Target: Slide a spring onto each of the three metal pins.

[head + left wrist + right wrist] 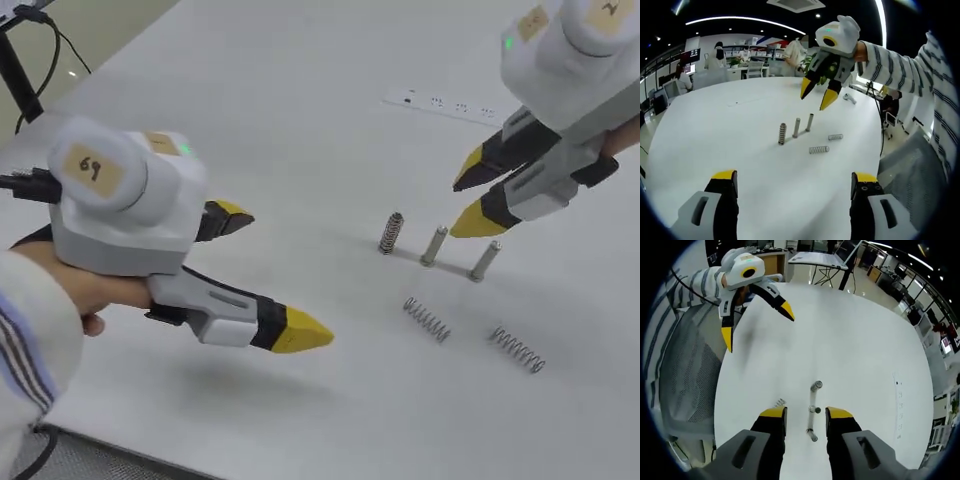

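Three short metal pins stand in a row on the white table [300, 120]. The left pin [390, 232] wears a spring; the middle pin [434, 245] and right pin [484, 260] are bare. Two loose springs [427, 320] [517, 350] lie just in front of them. My right gripper [462, 207] hovers open above and to the right of the pins, holding nothing; its own view looks down on the pins [813, 409] between its jaws. My left gripper [270, 275] is open and empty, well to the left of the row [796, 127].
A white power strip [440, 103] lies on the table beyond the pins. A black stand with cables [20, 60] is at the far left corner. The table's near edge runs by the left hand, with a grey mesh chair [685, 390] beside it.
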`<state>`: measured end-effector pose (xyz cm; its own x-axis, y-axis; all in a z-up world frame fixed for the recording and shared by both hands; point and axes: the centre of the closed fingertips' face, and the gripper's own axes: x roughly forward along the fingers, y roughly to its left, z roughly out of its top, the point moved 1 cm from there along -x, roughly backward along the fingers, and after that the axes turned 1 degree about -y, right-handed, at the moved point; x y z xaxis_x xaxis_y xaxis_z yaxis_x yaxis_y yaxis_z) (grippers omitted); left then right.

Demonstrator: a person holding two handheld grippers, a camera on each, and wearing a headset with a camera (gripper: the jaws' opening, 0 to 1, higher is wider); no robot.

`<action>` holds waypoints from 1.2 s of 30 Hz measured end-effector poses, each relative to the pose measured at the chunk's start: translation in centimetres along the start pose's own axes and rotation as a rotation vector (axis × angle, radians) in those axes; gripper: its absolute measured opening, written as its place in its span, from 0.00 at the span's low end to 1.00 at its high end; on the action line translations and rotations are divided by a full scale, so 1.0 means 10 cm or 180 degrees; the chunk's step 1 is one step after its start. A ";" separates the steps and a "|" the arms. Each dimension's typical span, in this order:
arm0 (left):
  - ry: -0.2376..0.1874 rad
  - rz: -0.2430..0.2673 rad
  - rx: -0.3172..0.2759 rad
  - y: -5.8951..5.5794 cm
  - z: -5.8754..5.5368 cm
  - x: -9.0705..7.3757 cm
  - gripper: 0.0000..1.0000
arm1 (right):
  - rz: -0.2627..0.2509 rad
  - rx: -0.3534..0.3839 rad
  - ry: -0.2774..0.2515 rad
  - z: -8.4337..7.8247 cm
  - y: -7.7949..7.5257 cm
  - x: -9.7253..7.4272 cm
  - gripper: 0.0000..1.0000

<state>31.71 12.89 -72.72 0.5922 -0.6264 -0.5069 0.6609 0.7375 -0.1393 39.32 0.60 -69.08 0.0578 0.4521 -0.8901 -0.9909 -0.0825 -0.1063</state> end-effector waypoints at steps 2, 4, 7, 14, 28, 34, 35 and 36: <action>-0.0013 -0.0008 -0.0013 0.00 0.01 -0.01 0.91 | -0.0036 0.0111 -0.0109 0.01 0.03 -0.03 0.29; -0.0019 -0.0011 -0.0019 0.00 0.01 -0.02 0.91 | -0.0063 0.0167 -0.0168 0.01 0.05 -0.05 0.30; -0.0016 -0.0017 -0.0030 0.01 0.01 -0.03 0.91 | -0.0152 0.0336 -0.0425 0.08 0.10 -0.09 0.32; -0.0035 -0.0032 -0.0059 0.01 0.02 -0.06 0.91 | -0.0414 0.0624 -0.0749 0.13 0.06 -0.21 0.36; 0.0004 -0.0127 -0.0086 -0.05 0.01 0.01 0.89 | -0.0720 0.1235 -0.1025 -0.19 0.15 -0.34 0.45; 0.0070 -0.0142 -0.0082 -0.05 -0.03 0.00 0.88 | -0.0779 0.1442 -0.1051 -0.40 0.22 -0.33 0.50; 0.0076 -0.0139 -0.0086 -0.05 -0.03 0.00 0.87 | -0.0790 0.1482 -0.1058 -0.43 0.23 -0.33 0.52; 0.0080 -0.0134 -0.0088 -0.04 -0.03 0.00 0.87 | -0.0810 0.1519 -0.1077 -0.45 0.24 -0.33 0.53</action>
<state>31.23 12.67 -72.92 0.5519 -0.6508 -0.5214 0.6719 0.7174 -0.1842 37.30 -5.09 -68.35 0.3344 0.6673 -0.6655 -0.9008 0.4339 -0.0175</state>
